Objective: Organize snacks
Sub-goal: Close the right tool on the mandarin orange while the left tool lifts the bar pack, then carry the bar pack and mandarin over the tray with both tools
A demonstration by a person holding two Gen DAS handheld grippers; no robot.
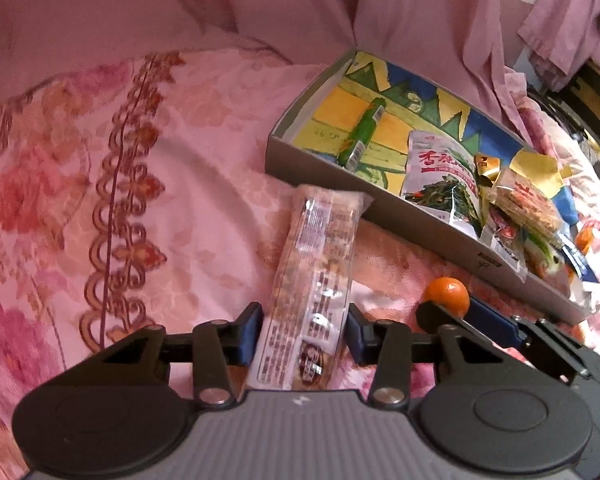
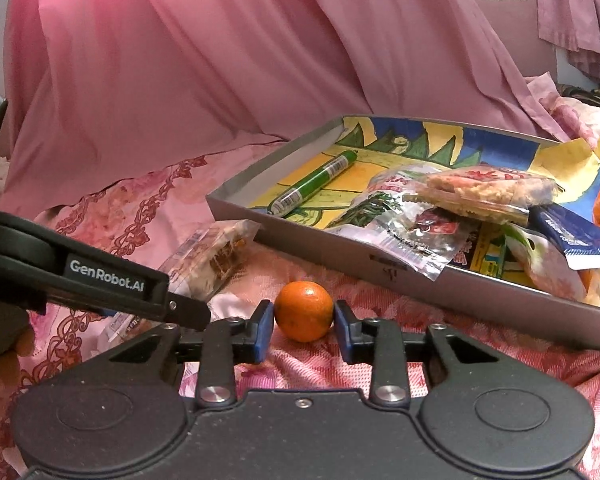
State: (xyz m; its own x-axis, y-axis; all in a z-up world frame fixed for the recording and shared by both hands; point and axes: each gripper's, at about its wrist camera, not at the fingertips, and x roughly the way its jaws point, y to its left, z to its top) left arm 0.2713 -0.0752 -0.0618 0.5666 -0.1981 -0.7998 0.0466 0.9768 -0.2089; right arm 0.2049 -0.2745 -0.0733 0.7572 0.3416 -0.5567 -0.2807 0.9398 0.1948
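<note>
A long clear-wrapped snack bar (image 1: 316, 276) lies on the pink bedspread, its near end between my left gripper's (image 1: 305, 330) blue pads, which touch its sides. It also shows in the right wrist view (image 2: 212, 264). A small orange (image 2: 304, 311) sits on the bedspread between my right gripper's (image 2: 303, 328) pads, which stand right against it. In the left wrist view the orange (image 1: 448, 294) is right of the bar. A grey shallow box (image 1: 380, 212) with a colourful bottom holds a green stick snack (image 1: 360, 136) and several snack packets (image 1: 444, 176).
The floral bedspread (image 1: 120, 184) spreads left of the box. A pink curtain (image 2: 204, 60) hangs behind. The left gripper's arm (image 2: 100, 276) reaches in at the left of the right wrist view. Packets (image 2: 488, 192) pile at the box's right end.
</note>
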